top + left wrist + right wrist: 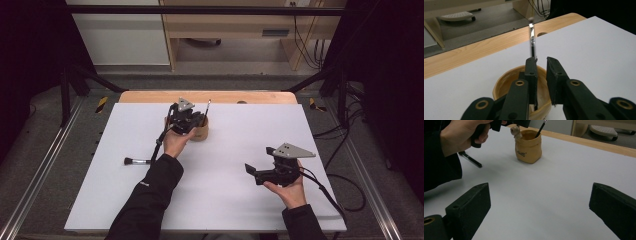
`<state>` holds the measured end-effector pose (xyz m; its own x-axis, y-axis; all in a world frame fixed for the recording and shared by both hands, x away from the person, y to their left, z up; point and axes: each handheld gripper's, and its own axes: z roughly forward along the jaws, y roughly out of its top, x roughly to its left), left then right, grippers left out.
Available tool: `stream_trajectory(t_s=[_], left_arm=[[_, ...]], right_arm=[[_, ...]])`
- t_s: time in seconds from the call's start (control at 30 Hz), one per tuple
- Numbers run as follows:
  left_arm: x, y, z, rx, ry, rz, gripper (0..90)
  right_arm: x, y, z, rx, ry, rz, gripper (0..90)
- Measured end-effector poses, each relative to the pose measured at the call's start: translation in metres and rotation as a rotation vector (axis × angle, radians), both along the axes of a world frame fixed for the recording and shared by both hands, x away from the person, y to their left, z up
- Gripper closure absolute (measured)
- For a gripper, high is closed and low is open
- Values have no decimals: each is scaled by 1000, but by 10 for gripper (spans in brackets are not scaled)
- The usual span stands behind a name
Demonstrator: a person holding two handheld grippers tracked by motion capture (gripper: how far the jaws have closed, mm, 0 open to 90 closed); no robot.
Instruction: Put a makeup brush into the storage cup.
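Observation:
A tan sack-shaped cup point(200, 132) point(499, 86) point(527, 147) stands at the far middle of the white board point(240, 150). A thin black brush point(207, 107) point(532, 37) point(541, 127) stands in it, leaning on the rim. My left gripper point(192, 122) point(541, 62) hovers right over the cup. Its jaws stand a small gap apart; the brush handle runs along the inner edge of one jaw and the other does not touch it. My right gripper point(248, 169) point(539, 195) rests low at the near right, jaws wide apart and empty.
A second brush point(136, 161) point(471, 160) lies flat on the board at the left, beside the left forearm. A small figurine point(516, 131) sits on the cup's rim. A wooden table edge point(150, 96) runs behind the board, and dark frame posts stand on both sides.

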<state>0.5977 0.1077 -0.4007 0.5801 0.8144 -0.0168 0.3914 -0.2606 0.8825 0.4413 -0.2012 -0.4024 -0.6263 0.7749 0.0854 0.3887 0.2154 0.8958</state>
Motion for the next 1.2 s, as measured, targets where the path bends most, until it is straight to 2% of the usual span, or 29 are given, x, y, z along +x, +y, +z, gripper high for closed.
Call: stream_trajectory(t_s=[0.23,0.4,0.47,0.6,0.7,0.87,1.03,1.2], left_arm=[[-13,7,11,-22,-25,-11,706],[-25,14,20,-43,-37,-38,613],[-28,16,23,-60,-29,-56,568],[-38,22,29,-59,-36,-76,481],[-46,27,32,-78,-41,-88,429],[-59,35,36,-75,-48,-115,345],[-74,42,39,-47,-61,-135,273],[-86,50,38,-53,-66,-146,222]], right_arm=[[0,-1,1,-1,-3,0,43],[-1,-2,2,6,-7,-2,43],[-1,-2,2,7,-7,-2,42],[-1,-3,3,9,-11,-4,42],[-1,-4,4,10,-14,-5,42],[-2,-4,4,8,-16,-6,40],[-2,-4,4,7,-17,-6,39],[-2,-4,4,6,-17,-5,38]])
